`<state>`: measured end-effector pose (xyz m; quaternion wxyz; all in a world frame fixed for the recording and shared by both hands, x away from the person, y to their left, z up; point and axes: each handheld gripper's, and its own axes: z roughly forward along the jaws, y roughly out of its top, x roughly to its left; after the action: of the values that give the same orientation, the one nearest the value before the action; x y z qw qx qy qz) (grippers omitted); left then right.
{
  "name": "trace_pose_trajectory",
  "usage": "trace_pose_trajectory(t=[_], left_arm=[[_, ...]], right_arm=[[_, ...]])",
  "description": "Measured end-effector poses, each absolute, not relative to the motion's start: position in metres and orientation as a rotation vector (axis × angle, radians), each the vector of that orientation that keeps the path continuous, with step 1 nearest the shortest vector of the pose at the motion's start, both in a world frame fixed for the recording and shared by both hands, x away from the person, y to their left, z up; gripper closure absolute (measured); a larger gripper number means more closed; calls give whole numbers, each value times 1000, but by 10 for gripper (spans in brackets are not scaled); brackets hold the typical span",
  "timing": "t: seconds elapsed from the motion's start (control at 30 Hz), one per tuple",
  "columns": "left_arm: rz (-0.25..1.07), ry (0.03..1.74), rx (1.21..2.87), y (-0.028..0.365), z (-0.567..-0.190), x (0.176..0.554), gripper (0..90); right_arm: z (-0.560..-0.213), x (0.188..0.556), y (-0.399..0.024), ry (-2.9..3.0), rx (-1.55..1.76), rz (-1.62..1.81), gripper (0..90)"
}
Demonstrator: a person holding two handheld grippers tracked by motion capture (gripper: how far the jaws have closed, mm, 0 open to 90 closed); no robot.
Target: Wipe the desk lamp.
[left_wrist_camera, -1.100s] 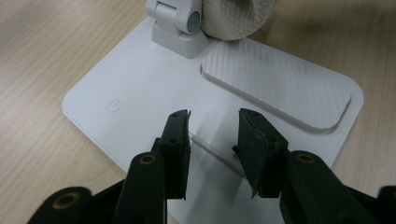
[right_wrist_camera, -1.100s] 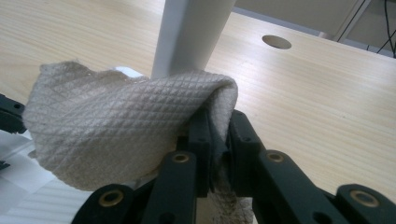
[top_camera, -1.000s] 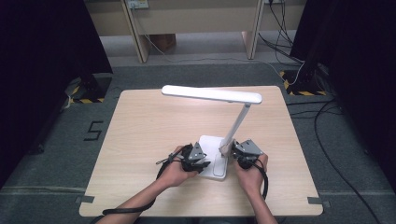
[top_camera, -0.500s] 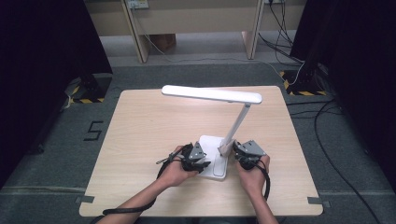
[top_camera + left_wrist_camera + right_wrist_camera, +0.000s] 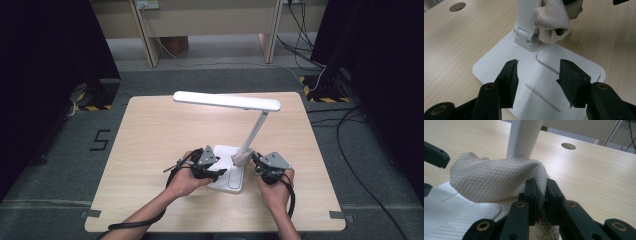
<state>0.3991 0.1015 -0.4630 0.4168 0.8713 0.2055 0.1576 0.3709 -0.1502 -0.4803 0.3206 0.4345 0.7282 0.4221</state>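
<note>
A white desk lamp stands on the table, with its long head (image 5: pixel 227 101) raised on a slanted stem (image 5: pixel 255 129) above a flat base (image 5: pixel 231 181). My left gripper (image 5: pixel 220 172) hovers over the base (image 5: pixel 489 63). Its jaws (image 5: pixel 539 66) are open and have just been opening, with nothing between them. My right gripper (image 5: pixel 254 161) is shut on a crumpled white paper towel (image 5: pixel 496 180) and presses it against the stem (image 5: pixel 524 137) near the hinge (image 5: pixel 526 37). The towel (image 5: pixel 551 22) bulges beside that hinge.
The wooden table (image 5: pixel 150 130) has bare room to the left and behind the lamp, and a round cable hole (image 5: pixel 568 146) in its top. Cables (image 5: pixel 345 125) and striped tape lie on the floor around it.
</note>
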Motion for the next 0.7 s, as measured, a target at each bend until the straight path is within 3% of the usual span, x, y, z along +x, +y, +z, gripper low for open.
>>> trace_pose_trajectory(t=[0.7], left_arm=[[402,469,2131,98,-434,386,449]], right_arm=[[-468,346,-154,1922,1100,1149,817]])
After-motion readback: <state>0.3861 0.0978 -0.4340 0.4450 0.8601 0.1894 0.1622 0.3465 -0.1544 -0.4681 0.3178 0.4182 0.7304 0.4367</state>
